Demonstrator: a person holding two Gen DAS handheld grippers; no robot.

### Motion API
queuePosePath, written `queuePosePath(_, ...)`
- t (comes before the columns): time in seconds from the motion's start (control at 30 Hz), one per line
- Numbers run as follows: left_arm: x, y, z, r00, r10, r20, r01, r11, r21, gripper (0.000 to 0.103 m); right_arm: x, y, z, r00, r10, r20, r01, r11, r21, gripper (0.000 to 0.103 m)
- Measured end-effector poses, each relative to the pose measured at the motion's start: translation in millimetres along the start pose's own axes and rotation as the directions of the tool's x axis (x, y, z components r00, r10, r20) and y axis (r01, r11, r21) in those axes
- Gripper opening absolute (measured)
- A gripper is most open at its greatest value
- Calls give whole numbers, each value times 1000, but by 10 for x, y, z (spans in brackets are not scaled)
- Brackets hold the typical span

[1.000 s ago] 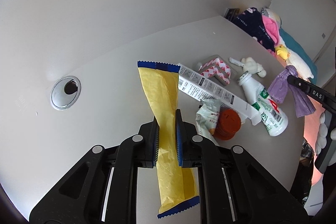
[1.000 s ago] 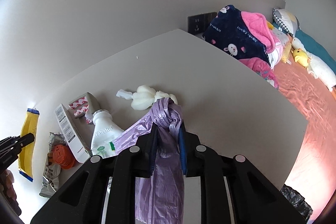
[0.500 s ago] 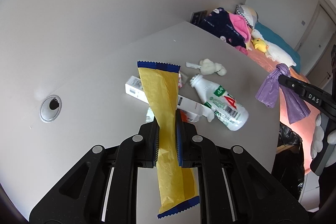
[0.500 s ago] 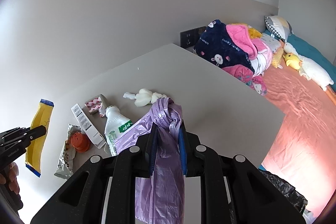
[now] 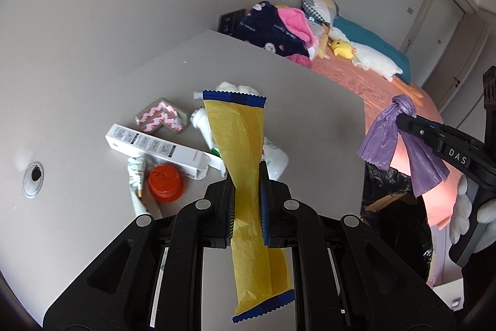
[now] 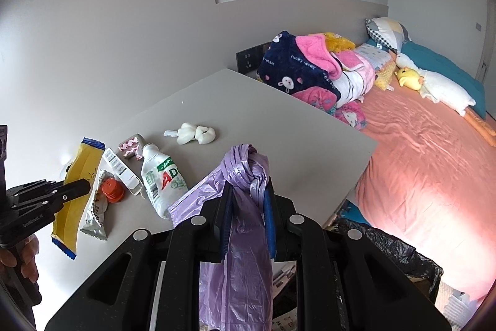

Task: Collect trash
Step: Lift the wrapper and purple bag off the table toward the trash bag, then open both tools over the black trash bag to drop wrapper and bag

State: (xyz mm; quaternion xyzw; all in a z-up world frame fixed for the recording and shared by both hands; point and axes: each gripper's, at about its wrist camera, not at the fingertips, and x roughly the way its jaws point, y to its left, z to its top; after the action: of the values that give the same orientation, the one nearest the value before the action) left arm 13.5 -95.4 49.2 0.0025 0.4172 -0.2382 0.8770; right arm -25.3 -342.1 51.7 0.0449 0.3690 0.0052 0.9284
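**Trash run: two pieces in hand, rest still on the table**

Landmark was the white table (image 6: 279, 126). Nearest first:

- Left gripper (image 5: 248, 203) was clamped on the yellow wrapper (image 5: 245, 176), held up clear of the table top, over the near side of the litter pile
- Right gripper (image 6: 246, 216) was clamped on the knotted purple plastic bag (image 6: 245, 176), carried in the air off the table's near right corner
- Black-lined bin (image 6: 387, 241) sat low beside that same corner, below the table edge; the purple bag hung roughly above it in the left wrist view. Nothing dropped in yet from either hand, as far as I could see; what else sat inside I could not tell
- Left on the table, near to far: silver snack packet (image 6: 93, 216), orange cap (image 6: 113, 191), white bottle (image 6: 161, 182) lying on its side, long white carton (image 6: 121, 168), pink-patterned box (image 6: 131, 146), white crumpled wad (image 6: 193, 134) furthest in
- Bed (image 6: 434, 160) with blankets and plush toys lay beyond the table's far edge, not part of the job

Judgement: early-to-mid. Two items lifted but not binned, six pieces on the table top to go. Next would be release over the bin, then back for the pile
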Motion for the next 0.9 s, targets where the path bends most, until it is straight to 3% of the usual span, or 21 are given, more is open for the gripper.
queuePosePath(0.43, 77, -663, 79, 994, -104, -26, 106, 988, 115, 12, -355, -479, -236, 998, -59, 20, 57, 995, 86, 20)
queuePosePath(0.9, 218, -1373, 98, 972, -220, -81, 232, 947, 221, 12, -713, -1013, -474, 988, -148, 34, 139, 972, 188, 20)
